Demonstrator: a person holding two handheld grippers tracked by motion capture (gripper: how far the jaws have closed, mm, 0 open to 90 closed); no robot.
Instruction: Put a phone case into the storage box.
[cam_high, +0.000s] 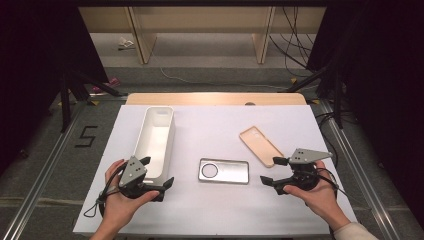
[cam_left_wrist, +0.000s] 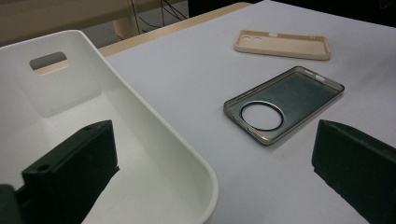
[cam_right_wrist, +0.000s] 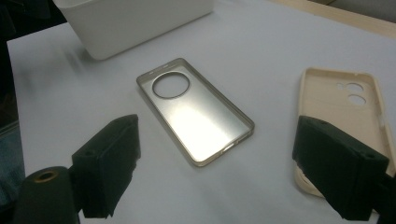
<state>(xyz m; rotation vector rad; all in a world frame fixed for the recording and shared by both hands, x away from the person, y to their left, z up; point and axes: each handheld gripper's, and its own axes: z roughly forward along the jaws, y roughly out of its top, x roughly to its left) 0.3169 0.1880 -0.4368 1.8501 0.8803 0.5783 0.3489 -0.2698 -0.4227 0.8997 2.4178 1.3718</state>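
Observation:
A clear grey-rimmed phone case (cam_high: 223, 171) with a round camera hole lies flat at the middle front of the white table mat. To its right, a beige phone case (cam_high: 260, 146) lies inside-up at an angle. At the left stands a long white bin (cam_high: 156, 140) with nothing in it. My left gripper (cam_high: 157, 173) is open at the bin's near end, one jaw over the inside of the bin (cam_left_wrist: 154, 121) and the other over the mat. My right gripper (cam_high: 270, 170) is open, low beside the beige case (cam_right_wrist: 341, 100), facing the clear case (cam_right_wrist: 196, 112). Neither holds anything.
The white mat (cam_high: 215, 125) covers a wooden table whose far edge (cam_high: 215, 98) shows beyond it. Cables and stand legs lie on the floor around the table. Bare mat stretches between the bin and the two cases.

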